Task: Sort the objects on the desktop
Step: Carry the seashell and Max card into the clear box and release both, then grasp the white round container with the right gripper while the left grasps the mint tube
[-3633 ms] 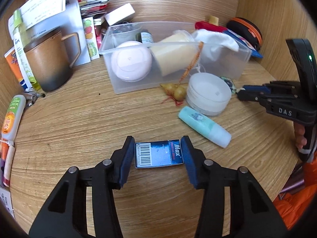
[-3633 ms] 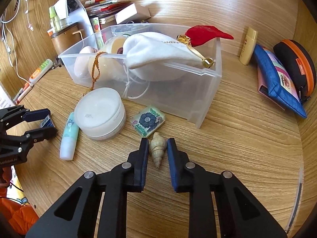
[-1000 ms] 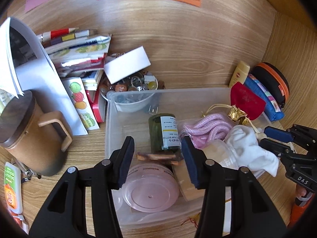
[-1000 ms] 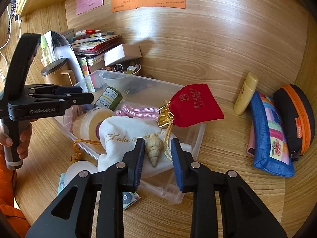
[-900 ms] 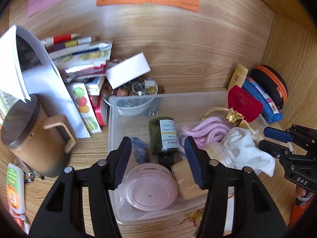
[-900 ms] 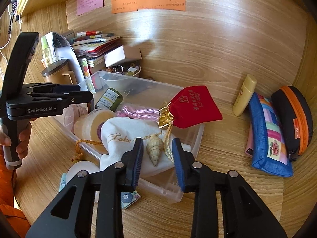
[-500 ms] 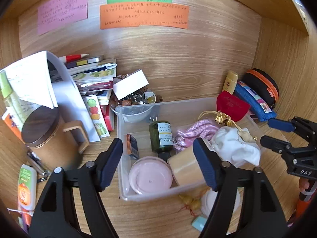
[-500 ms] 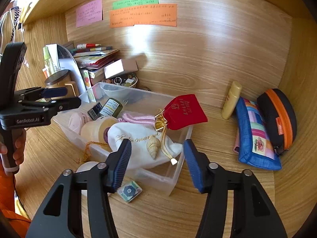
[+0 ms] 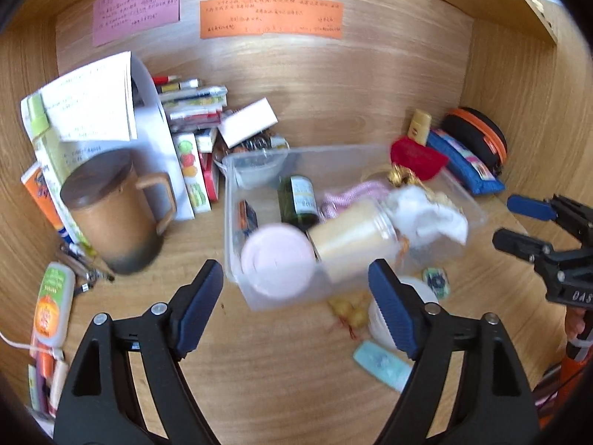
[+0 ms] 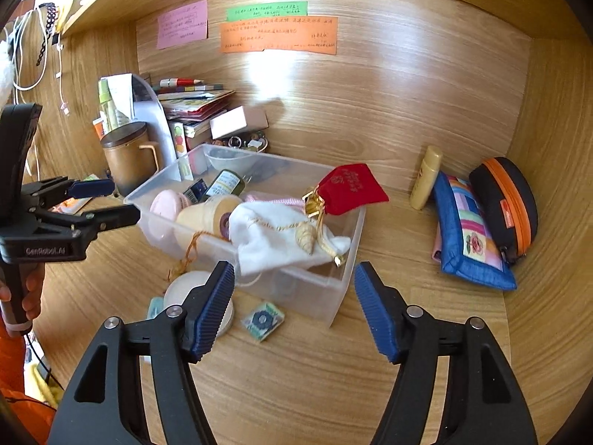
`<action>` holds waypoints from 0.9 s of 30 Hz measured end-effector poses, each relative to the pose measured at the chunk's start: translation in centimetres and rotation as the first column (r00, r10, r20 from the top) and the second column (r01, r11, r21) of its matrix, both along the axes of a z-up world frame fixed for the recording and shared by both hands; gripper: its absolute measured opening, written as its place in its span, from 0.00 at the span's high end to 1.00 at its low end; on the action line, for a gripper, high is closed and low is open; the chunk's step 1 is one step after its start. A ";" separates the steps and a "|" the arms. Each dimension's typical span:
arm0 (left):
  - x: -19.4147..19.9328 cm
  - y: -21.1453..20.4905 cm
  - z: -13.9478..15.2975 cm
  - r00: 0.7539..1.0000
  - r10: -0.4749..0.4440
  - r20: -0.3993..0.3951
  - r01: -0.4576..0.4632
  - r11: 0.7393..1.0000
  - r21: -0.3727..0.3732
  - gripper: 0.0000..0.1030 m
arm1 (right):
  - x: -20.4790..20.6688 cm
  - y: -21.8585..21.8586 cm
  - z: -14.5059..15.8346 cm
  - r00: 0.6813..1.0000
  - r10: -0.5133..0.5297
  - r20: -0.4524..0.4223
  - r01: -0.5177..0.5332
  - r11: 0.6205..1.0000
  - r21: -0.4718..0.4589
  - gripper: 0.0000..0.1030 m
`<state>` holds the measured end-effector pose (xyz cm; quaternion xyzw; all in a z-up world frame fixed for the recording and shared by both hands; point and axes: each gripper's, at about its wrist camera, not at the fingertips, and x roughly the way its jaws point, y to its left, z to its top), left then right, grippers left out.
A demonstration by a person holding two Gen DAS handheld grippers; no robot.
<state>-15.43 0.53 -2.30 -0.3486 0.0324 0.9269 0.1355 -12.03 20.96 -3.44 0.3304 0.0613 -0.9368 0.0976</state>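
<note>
left gripper (image 9: 295, 304) black, blue ribbed pads | right gripper (image 10: 294, 307) same, silver screws

- The left hand-held gripper (image 10: 107, 202), seen from the right wrist to the left of the clear bin (image 10: 344, 259), carries pale lettering on its black body that reads roughly "GenRobot.AI".
- The right hand-held gripper (image 9: 519, 222), seen from the left wrist to the right of the clear bin, shows the letters "DAS" at the frame edge; the rest is cut off.
- The white pouch (image 10: 274, 237) inside the clear bin bears gold cursive script, too small to read.
- The pink note (image 10: 181, 24), green note (image 10: 267, 10) and orange note (image 10: 278, 35) on the wall behind the clear bin hold handwriting that cannot be made out.
- The dark bottle (image 10: 226, 181) in the clear bin has a printed label, illegible.
</note>
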 end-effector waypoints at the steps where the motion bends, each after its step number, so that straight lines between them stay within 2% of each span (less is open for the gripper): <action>1: 0.4 0.2 -0.4 1.000 -0.005 0.007 0.005 1.000 -0.005 0.20 | 0.3 0.1 -0.1 1.000 -0.001 0.002 0.001 1.000 0.002 0.38; 6: 2.1 1.2 -2.3 0.998 -0.045 0.051 0.046 0.999 -0.013 0.19 | 1.1 0.5 -1.0 1.000 -0.008 0.023 0.008 1.000 -0.002 0.29; 17: 5.0 3.3 -6.4 0.968 -0.166 0.189 0.177 0.983 -0.043 0.19 | 1.9 0.5 -3.0 0.997 -0.005 0.076 0.006 1.000 -0.012 0.29; 22: 5.7 4.2 -7.0 0.954 -0.214 0.209 0.228 0.973 -0.042 0.19 | 2.0 0.3 -3.4 0.996 0.001 0.090 0.000 1.000 -0.013 0.29; 27: 4.9 5.4 -7.6 0.942 -0.254 0.218 0.278 0.956 -0.089 0.19 | 1.9 -0.2 -3.6 0.995 0.014 0.098 -0.013 1.000 -0.008 0.29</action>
